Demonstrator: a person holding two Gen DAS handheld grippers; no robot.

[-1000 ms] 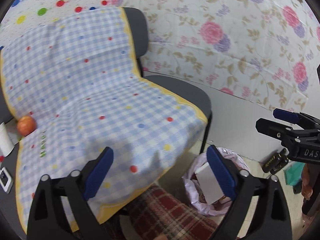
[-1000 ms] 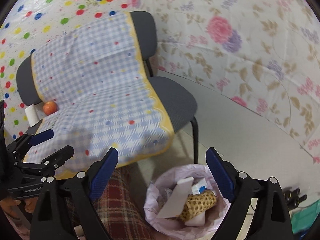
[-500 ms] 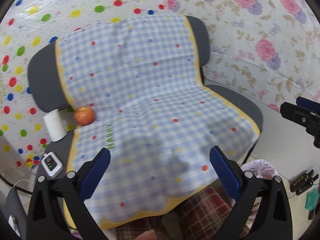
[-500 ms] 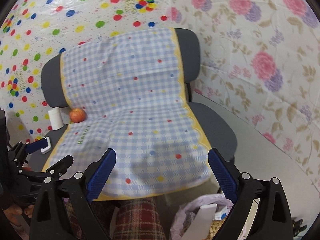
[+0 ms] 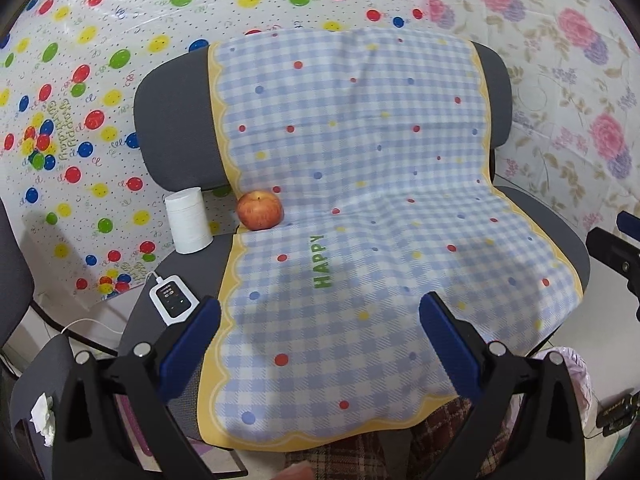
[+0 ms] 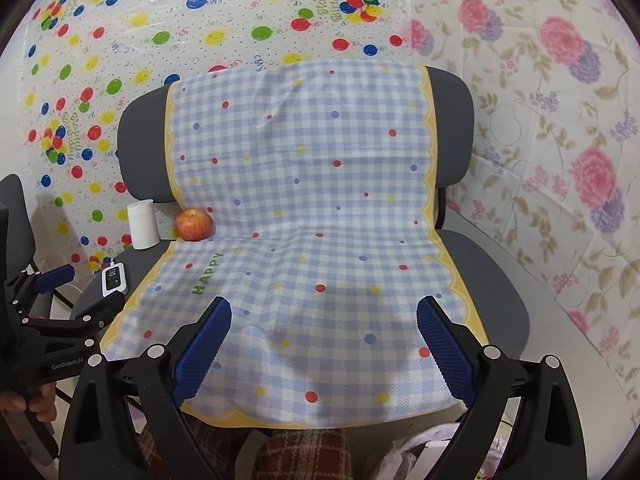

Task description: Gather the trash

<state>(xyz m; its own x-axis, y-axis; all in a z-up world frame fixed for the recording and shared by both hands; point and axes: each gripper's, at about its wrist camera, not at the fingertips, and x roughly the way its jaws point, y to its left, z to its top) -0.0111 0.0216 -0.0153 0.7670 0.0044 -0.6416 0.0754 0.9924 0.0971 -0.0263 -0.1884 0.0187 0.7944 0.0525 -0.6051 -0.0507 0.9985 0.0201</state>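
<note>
A crumpled white tissue (image 5: pixel 43 420) lies on a dark surface at the lower left of the left wrist view. The pink-lined trash bag (image 5: pixel 576 364) peeks in at the lower right, and its rim with white scraps shows at the bottom of the right wrist view (image 6: pixel 420 456). My left gripper (image 5: pixel 320 344) is open and holds nothing, hovering over the front of the cloth-covered chair seat (image 5: pixel 360 240). My right gripper (image 6: pixel 324 344) is also open and holds nothing above the same seat (image 6: pixel 320 260). The left gripper (image 6: pixel 80 292) appears at the left edge of the right wrist view.
On the grey chair's left side sit a red apple (image 5: pixel 259 210), a white roll (image 5: pixel 188 220) and a small white device with a cable (image 5: pixel 173 299). A person's plaid-clad leg (image 6: pixel 304 456) is below. Patterned sheets cover the walls; a second chair (image 6: pixel 16 208) stands left.
Both views swung up and left from the trash bag toward the chair back. The bag slid to the bottom edge; the apple, roll and device came into fuller view. Both grippers stayed open.
</note>
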